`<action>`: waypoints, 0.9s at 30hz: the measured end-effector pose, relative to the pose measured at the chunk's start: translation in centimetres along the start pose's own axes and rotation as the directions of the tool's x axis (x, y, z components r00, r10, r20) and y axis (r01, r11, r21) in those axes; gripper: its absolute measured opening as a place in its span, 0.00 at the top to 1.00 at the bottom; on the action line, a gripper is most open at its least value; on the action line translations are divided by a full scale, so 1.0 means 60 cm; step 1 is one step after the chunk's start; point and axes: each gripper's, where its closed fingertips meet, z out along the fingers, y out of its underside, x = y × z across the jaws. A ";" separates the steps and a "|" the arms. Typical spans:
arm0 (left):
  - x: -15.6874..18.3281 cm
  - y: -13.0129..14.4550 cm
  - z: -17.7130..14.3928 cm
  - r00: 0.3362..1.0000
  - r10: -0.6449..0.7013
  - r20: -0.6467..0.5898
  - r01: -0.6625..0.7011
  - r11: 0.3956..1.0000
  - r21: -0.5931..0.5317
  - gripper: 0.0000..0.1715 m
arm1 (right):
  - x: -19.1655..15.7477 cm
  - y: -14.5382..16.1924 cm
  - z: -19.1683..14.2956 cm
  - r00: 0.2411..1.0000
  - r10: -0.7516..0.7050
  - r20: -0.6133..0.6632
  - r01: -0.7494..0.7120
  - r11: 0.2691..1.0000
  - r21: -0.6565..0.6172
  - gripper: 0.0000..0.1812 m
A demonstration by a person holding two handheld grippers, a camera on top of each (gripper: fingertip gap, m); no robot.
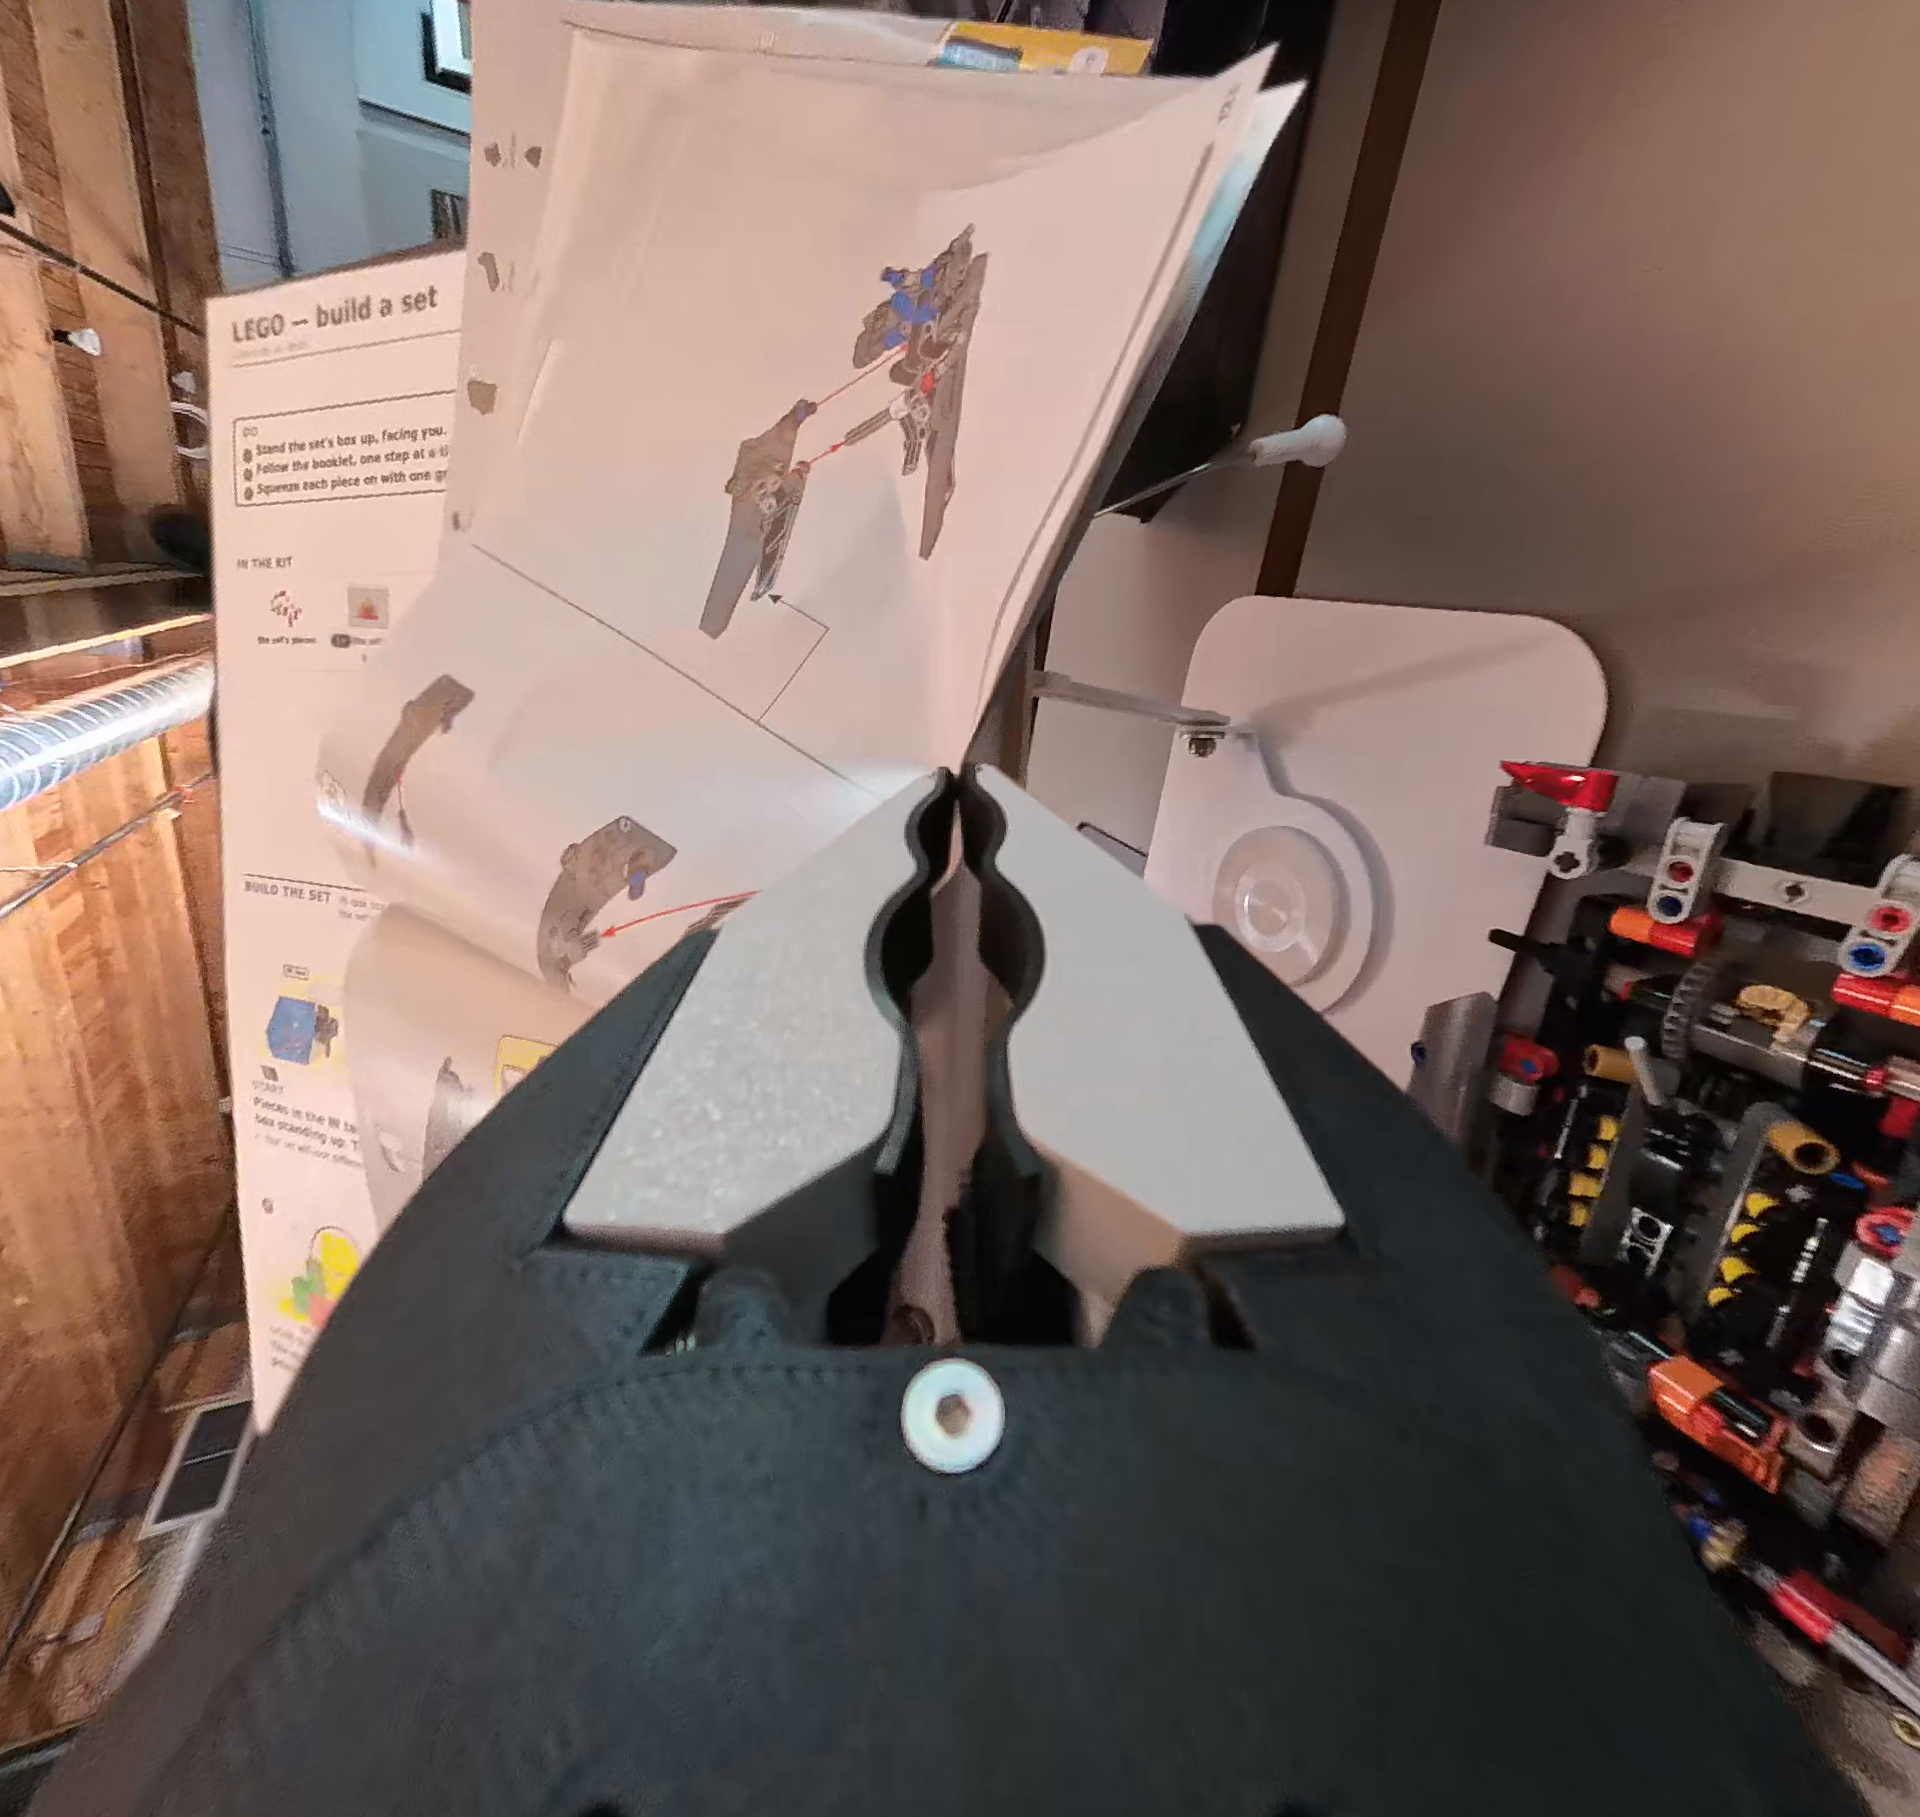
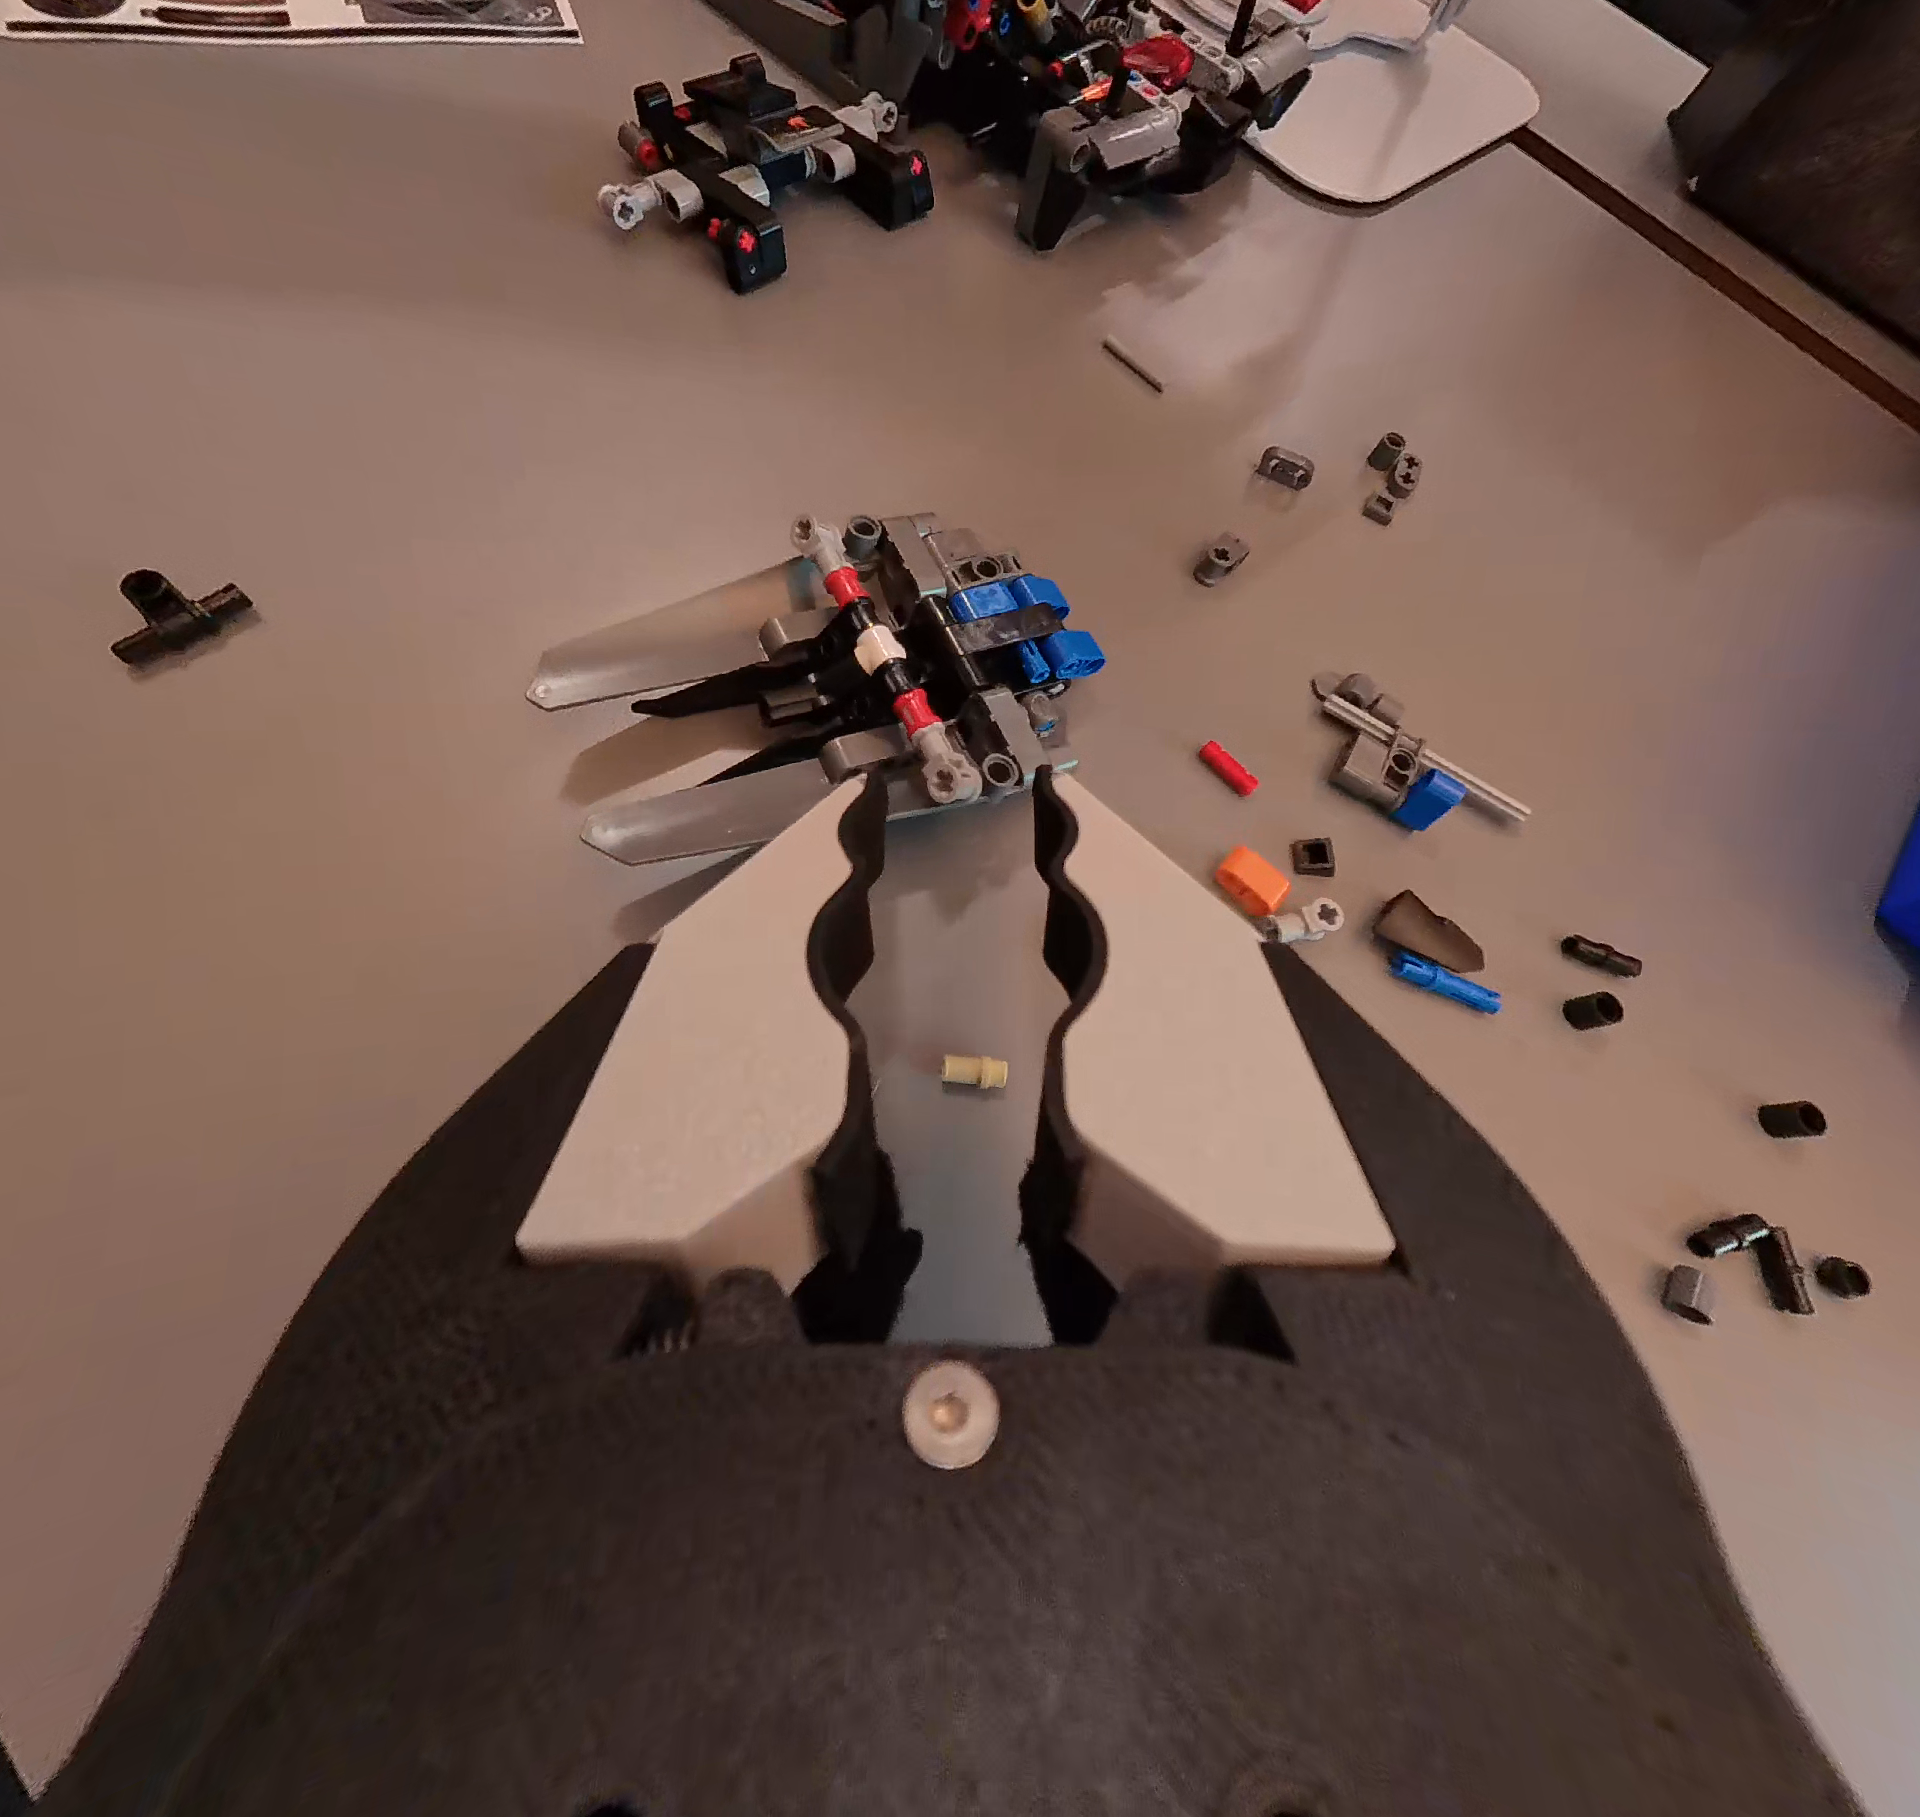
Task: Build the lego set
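Note:
In the left wrist view my left gripper is shut on the edge of a white booklet page, which curls up and to the left from the fingertips. A strip of the page runs back between the pads. In the right wrist view my right gripper is low over the grey table. Its two fingertips close on the near end of a grey winged sub-assembly with blue, red and black parts, which lies on the table. A small tan pin lies on the table between the fingers, untouched.
The large main model and a black sub-assembly stand at the far side; the main model also shows in the left wrist view. Loose parts lie to the right: an orange piece, a red pin, a grey-blue piece. A black T-piece lies left. A printed sheet stands behind the booklet. To the orange piece: right tips about 6 centimeters, left tips about 35 centimeters.

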 end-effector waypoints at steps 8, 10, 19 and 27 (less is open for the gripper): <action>0.000 0.000 -0.004 0.996 -0.084 -0.026 0.085 0.996 0.032 1.00 | -0.001 -0.006 -0.006 1.000 0.020 0.023 -0.020 0.999 0.031 0.86; -0.001 0.000 -0.006 0.995 -0.101 -0.027 0.102 0.994 0.042 1.00 | -0.002 -0.008 -0.007 0.999 0.021 0.029 -0.022 0.999 0.037 0.86; -0.004 0.003 -0.014 0.991 -0.132 -0.017 0.133 0.989 0.063 1.00 | -0.003 -0.010 -0.010 0.999 0.029 0.041 -0.031 0.998 0.051 0.86; 0.002 0.010 -0.007 0.999 0.023 0.041 -0.023 1.000 0.007 1.00 | -0.003 -0.010 -0.010 0.998 0.029 0.048 -0.032 0.998 0.053 0.87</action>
